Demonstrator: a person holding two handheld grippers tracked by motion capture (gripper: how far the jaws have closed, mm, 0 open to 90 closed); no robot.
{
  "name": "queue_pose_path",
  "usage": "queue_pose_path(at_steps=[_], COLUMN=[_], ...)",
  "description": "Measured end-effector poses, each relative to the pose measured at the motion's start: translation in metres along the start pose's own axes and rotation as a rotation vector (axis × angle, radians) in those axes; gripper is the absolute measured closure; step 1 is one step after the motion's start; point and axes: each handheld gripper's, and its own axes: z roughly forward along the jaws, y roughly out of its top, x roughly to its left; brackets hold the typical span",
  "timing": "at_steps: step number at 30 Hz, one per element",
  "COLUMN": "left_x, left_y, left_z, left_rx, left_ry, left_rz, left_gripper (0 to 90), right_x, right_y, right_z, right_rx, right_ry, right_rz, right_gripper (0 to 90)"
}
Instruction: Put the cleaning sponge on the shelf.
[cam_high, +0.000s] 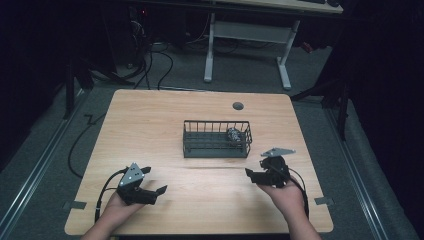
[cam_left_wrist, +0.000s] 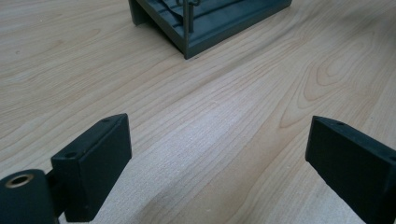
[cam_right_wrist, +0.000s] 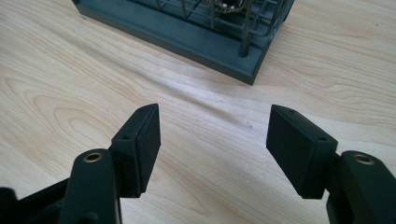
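From above, a pale wooden worktop (cam_high: 150, 120) stands on grey carpet in a dark room, a white-legged desk (cam_high: 250, 45) behind it, a wire basket (cam_high: 216, 139) holding a small object (cam_high: 233, 134) at its middle, and the left gripper (cam_high: 152, 181) and right gripper (cam_high: 256, 172) near the front edge. The left gripper view shows its jaws wide apart over bare wood grain, the basket's corner (cam_left_wrist: 196, 28) ahead. The right gripper view shows its jaws wide too, empty, facing the basket's base (cam_right_wrist: 187, 39).

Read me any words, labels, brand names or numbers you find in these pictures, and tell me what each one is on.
None can be read.
The wire basket, the wooden table and both grippers, left gripper and right gripper, bear no visible text.
The small object in the basket is too small and blurred to tell.
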Motion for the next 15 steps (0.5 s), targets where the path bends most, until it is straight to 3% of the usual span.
queue_pose_path(at_steps=[6,8,9,10,11,13,15], left_x=[0.0,-0.001,-0.002,-0.002,-0.003,-0.003,-0.004], left_y=[0.0,0.0,0.0,0.0,0.0,0.0,0.001], left_z=[-0.001,-0.001,-0.001,0.0,-0.001,0.0,0.0], left_rx=[0.001,0.001,0.003,0.001,0.003,0.004,-0.002], left_ry=[0.015,0.013,0.013,0.012,0.012,0.016,0.017], left_rz=[-0.002,-0.004,-0.004,-0.006,-0.005,-0.009,-0.012], left_gripper=[7.6,7.6,7.5,7.5,7.4,7.4,7.4], right_x=[0.005,0.008,0.009,0.009,0.01,0.013,0.013], right_y=[-0.052,-0.072,-0.081,-0.084,-0.085,-0.089,-0.089], right_z=[0.008,0.006,0.005,0.002,0.0,-0.002,-0.002], right_rx=[-0.138,-0.217,-0.259,-0.256,-0.25,-0.265,-0.275], right_ry=[-0.001,-0.021,-0.008,0.027,0.052,0.026,0.029], right_rz=[-0.001,0.018,0.042,0.075,0.066,0.014,0.036], right_gripper=[30.8,30.3,30.2,28.3,27.6,27.8,24.9])
